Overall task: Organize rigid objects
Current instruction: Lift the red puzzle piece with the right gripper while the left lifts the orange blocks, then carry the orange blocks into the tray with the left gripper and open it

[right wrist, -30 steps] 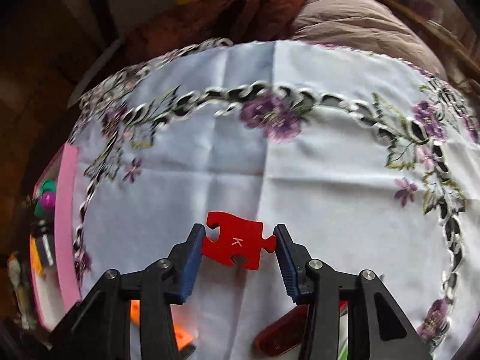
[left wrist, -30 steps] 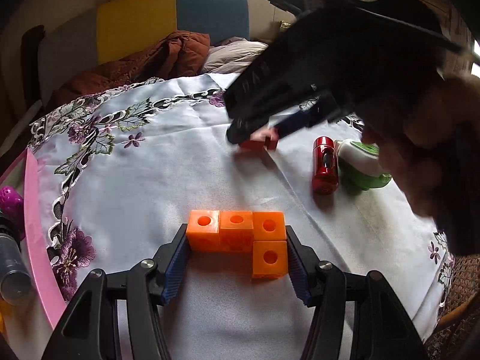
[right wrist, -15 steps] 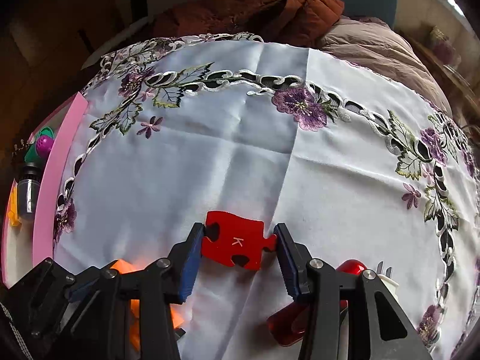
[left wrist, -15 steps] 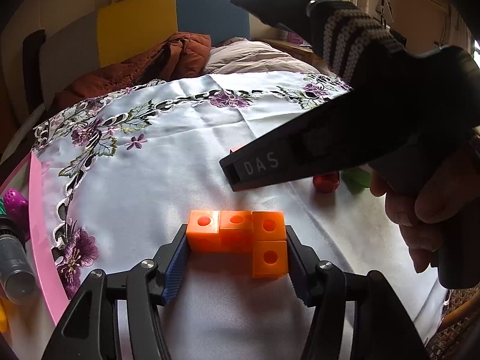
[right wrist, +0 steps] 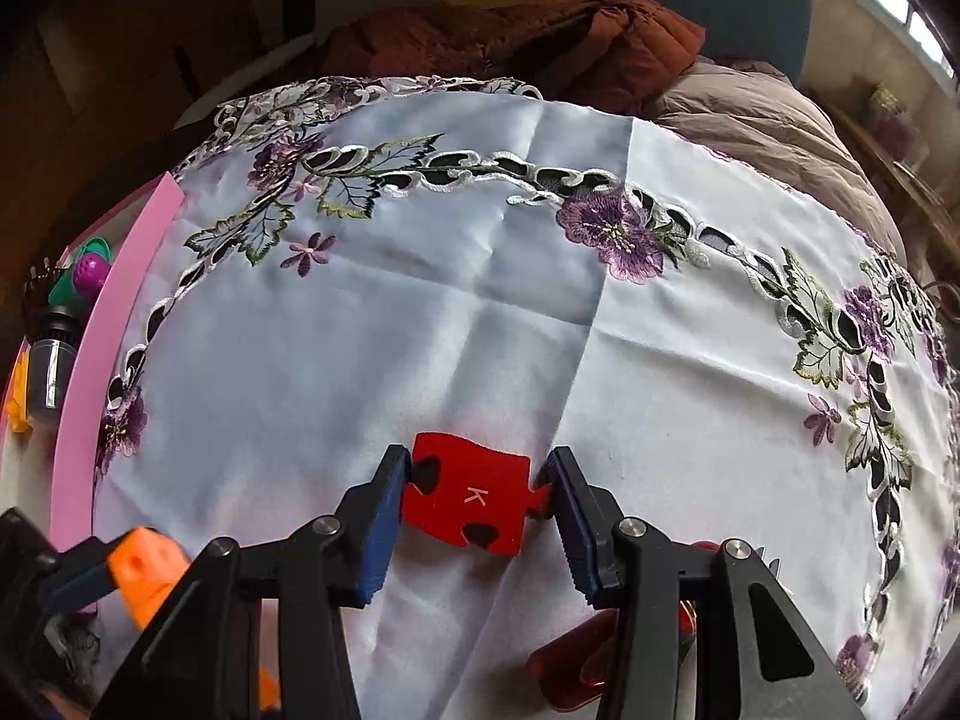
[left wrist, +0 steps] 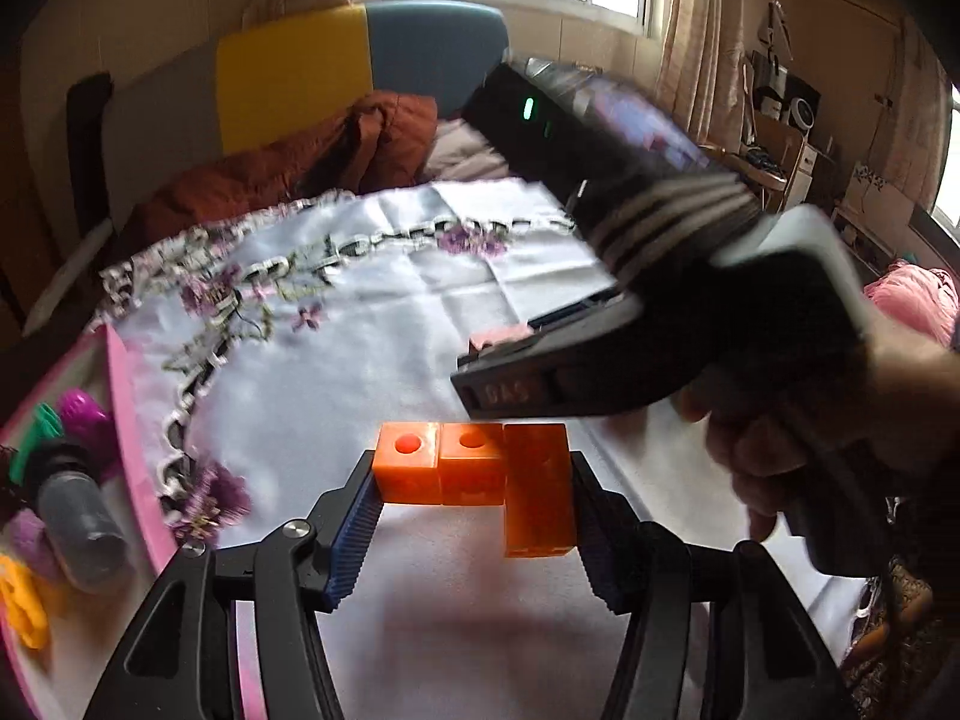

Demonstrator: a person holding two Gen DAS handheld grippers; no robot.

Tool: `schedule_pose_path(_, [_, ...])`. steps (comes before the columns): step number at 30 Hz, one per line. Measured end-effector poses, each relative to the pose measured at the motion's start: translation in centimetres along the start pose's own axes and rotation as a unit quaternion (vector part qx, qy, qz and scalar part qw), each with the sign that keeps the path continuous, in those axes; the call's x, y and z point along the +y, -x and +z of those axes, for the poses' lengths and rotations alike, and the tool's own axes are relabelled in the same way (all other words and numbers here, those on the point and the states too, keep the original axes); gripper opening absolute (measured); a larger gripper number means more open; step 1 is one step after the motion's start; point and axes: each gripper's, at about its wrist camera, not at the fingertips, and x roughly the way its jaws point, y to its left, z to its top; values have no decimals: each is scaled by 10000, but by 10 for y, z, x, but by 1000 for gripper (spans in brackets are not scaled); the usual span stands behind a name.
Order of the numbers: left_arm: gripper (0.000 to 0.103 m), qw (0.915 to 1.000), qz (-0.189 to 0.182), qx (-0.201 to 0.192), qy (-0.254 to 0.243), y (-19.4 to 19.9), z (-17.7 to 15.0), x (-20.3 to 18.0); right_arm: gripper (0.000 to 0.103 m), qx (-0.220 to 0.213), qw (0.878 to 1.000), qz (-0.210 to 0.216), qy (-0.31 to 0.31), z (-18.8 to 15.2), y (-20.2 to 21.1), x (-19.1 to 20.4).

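Note:
An orange L-shaped block of joined cubes (left wrist: 474, 468) sits between the blue pads of my left gripper (left wrist: 474, 483), which is shut on it and holds it clear of the white embroidered cloth (left wrist: 372, 360). A red jigsaw piece marked K (right wrist: 468, 501) is clamped edge to edge in my right gripper (right wrist: 477, 483), over the cloth's near half. In the left wrist view the right gripper's black body (left wrist: 648, 336) and the hand holding it fill the right side. The orange block (right wrist: 144, 567) also shows at the lower left of the right wrist view.
A pink tray (right wrist: 90, 372) lies along the cloth's left edge, holding a grey bottle (left wrist: 78, 534), purple and green toys (right wrist: 84, 267) and a yellow piece (left wrist: 21, 612). A shiny red toy (right wrist: 576, 669) lies under the right gripper. A brown jacket (right wrist: 528, 42) is heaped beyond the table.
My left gripper has risen with the orange block, lifting it off the cloth. The right gripper, holding the red piece, swung left and rolled early on, then held still.

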Motion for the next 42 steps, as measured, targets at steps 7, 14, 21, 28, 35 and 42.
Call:
schedule_pose_path(7, [60,9997,137,46,183,22,-1,10,48,-26,10000,-14,2,-1,1,0])
schedule_pose_path(14, [60,9991,243,41,346,36,-5,24,48,-64,10000,-52,54,0,1,-1])
schedule_pose_path(21, [60,9986,247,2,475,50,-6,31,48,-127,9998,-107,148,-1,1,1])
schedule_pose_path(28, [60,9978,273,-46,600,60,-6,38,48,-171,9995,-157,231,-2,1,3])
schedule_pose_path(35, [60,9966,308,-94,753,71,-8,48,48,-184,9992,-207,281,-2,1,4])
schedule_pose_path(42, [60,9942,368,-67,1013,84,-16,69,48,-199,9990,-250,307,-3,2,5])
